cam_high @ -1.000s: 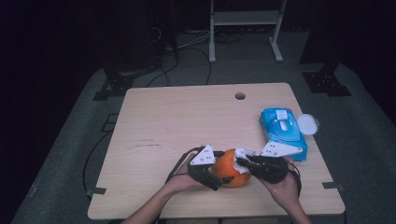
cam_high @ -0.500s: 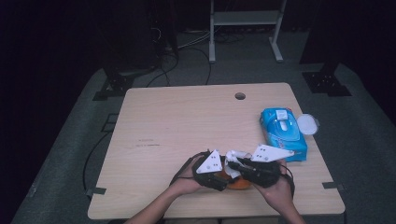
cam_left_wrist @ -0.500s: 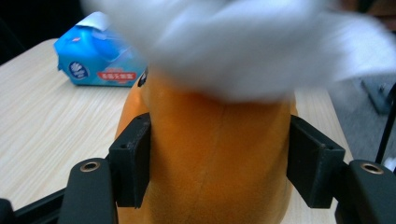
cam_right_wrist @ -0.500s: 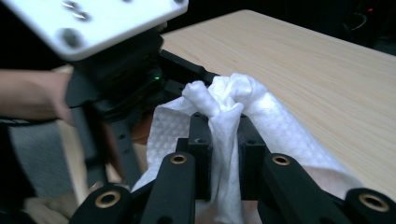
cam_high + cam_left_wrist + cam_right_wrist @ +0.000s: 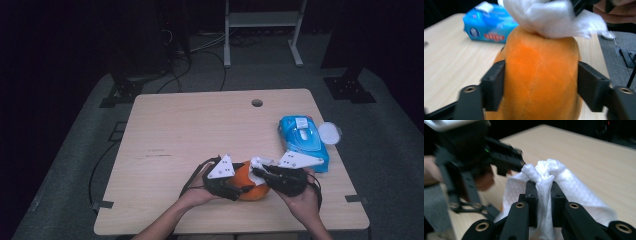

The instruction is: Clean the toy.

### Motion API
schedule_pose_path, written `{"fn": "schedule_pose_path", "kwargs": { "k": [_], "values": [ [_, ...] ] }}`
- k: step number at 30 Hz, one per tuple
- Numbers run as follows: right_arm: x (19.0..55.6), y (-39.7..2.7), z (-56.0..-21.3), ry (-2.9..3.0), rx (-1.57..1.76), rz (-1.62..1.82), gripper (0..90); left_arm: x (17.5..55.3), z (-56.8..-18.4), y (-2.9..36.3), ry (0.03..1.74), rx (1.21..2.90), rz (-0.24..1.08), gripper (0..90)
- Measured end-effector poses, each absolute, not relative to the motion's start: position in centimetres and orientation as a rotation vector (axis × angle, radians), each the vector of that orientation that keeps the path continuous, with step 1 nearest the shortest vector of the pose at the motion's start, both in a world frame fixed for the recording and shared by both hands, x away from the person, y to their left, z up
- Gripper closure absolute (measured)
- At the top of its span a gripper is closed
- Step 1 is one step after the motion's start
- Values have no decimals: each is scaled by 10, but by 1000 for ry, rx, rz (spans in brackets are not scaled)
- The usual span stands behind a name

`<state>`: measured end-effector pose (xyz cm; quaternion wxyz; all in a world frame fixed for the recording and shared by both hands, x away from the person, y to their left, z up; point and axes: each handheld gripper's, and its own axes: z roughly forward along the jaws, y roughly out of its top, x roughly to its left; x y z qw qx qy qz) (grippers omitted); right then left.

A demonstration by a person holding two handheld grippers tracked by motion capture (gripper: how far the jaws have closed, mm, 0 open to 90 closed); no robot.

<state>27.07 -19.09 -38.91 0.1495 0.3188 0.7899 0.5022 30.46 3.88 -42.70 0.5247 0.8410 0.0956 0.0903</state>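
Observation:
An orange plush toy [image 5: 251, 189] sits on the table's near edge between my two grippers. My left gripper [image 5: 239, 188] has a jaw against each side of the toy [image 5: 541, 75]. Its jaws have just been opening a little, with the toy still pressed between them. My right gripper [image 5: 261, 171] is shut on a bunched white wipe [image 5: 544, 170], which it holds on top of the toy [image 5: 544, 17]. From the right gripper view, the left gripper [image 5: 506, 160] shows just beyond the wipe.
A blue pack of wipes [image 5: 302, 142] lies at the table's right side, with a round white lid [image 5: 328, 133] beside it. The wooden table [image 5: 190, 125] has a small hole [image 5: 257, 103] near its far edge. A metal stand and cables are behind it.
Half a second ago the two grippers crowded over the orange toy and hid most of it. Now they sit slightly apart and more of the toy shows.

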Motion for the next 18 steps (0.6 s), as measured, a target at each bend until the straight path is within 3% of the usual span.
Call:
{"fn": "schedule_pose_path", "kwargs": {
  "k": [6, 18],
  "values": [
    [274, -200, -394, 2282, 954, 1439, 797, 314, -437, 39, 263, 1959, 160, 88],
    [286, -235, -403, 2205, 1113, 1401, 795, 325, -450, 40, 298, 1987, 139, 80]
  ]
}}
